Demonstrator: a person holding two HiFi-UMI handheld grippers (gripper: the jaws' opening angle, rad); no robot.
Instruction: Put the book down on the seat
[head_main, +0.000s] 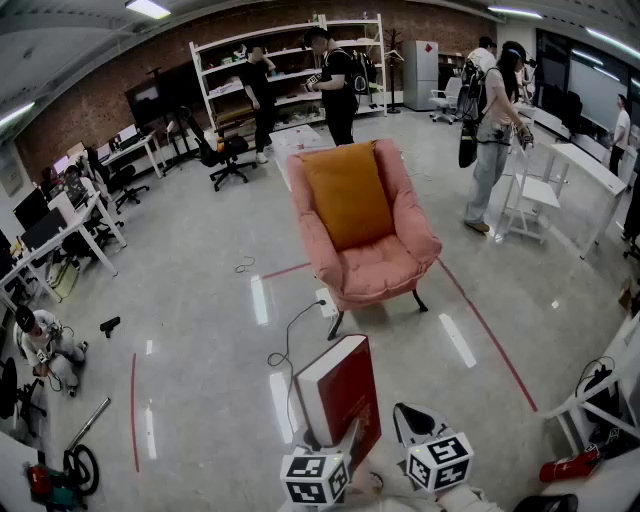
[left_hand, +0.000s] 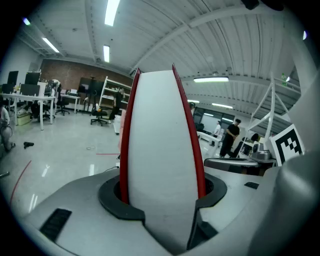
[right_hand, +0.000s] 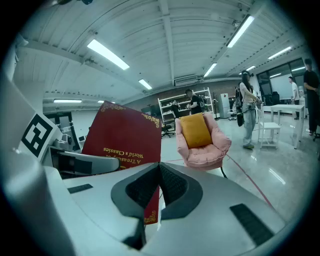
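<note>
A thick red book (head_main: 340, 395) stands upright low in the head view, my left gripper (head_main: 335, 440) shut on its lower edge. In the left gripper view its white page block (left_hand: 160, 150) fills the gap between the jaws, with the red covers against both sides. My right gripper (head_main: 410, 420) hovers just right of the book, jaws shut with nothing in them. From the right gripper view the gilt-lettered cover (right_hand: 125, 140) shows behind the gripper (right_hand: 160, 172). The pink armchair (head_main: 375, 268) with an orange cushion (head_main: 347, 195) stands ahead, its seat bare, well apart from the book.
A white power strip and cable (head_main: 325, 303) lie on the floor before the chair. Red tape lines (head_main: 490, 340) cross the floor. People stand by the shelves (head_main: 335, 80) and at the right (head_main: 490, 130); one person crouches at the left (head_main: 40, 340). White furniture (head_main: 580, 165) lines the right side.
</note>
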